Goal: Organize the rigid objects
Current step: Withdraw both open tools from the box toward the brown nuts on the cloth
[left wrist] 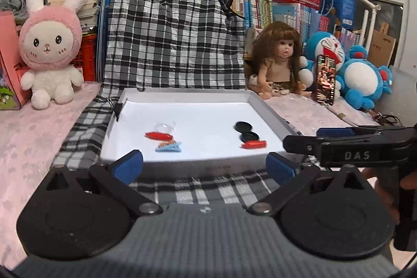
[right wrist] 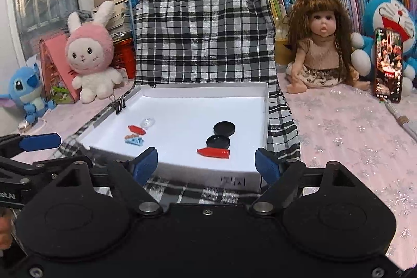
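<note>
While doll [right wrist: 319,48] sits beside tray [right wrist: 263,93], bunny [right wrist: 90,54] opposite

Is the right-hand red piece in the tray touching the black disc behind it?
Touching. In the right wrist view the red piece meets the near black disc with no white tray between.

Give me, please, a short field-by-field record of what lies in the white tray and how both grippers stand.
tray: white tray on checked cloth
left group: red piece, blue clip, clear piece
right group: two black discs touching, red cap in front
left gripper: open, empty
right gripper: open, empty
</note>
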A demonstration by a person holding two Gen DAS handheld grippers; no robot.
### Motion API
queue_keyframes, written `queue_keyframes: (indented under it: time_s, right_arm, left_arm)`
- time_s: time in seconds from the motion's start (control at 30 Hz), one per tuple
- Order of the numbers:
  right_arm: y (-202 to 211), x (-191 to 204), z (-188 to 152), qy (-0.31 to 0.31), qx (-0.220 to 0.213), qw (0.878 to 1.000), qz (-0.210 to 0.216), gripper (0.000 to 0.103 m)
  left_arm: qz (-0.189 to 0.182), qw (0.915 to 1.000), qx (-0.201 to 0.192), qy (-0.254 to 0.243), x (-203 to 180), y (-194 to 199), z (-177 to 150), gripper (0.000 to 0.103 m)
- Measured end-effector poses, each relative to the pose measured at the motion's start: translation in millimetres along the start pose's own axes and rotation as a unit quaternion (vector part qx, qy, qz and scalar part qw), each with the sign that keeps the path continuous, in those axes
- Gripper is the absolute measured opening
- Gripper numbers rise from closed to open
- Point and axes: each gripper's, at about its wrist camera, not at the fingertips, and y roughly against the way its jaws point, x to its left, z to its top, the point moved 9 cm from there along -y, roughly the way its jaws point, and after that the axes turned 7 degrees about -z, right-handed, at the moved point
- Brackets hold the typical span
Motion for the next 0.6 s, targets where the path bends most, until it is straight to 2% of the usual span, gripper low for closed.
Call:
queue_keyframes:
  time_s: [0.27,0.6]
  right_arm:
    - [24.6,11.5,-27.5,0.036,-0.031,0.999,-0.007,0.085]
    - [42.5,16.5,-56.5,0.055,-0.056,0.997,-0.021,0.087]
  left_arm:
    - [0.004,0.9999,-0.007,-0.006,-6.9,14.6,-18.7,0.103]
    - [0.035,0.9992,-0.007,-0.015,2.3,22.4,-41.3,0.103]
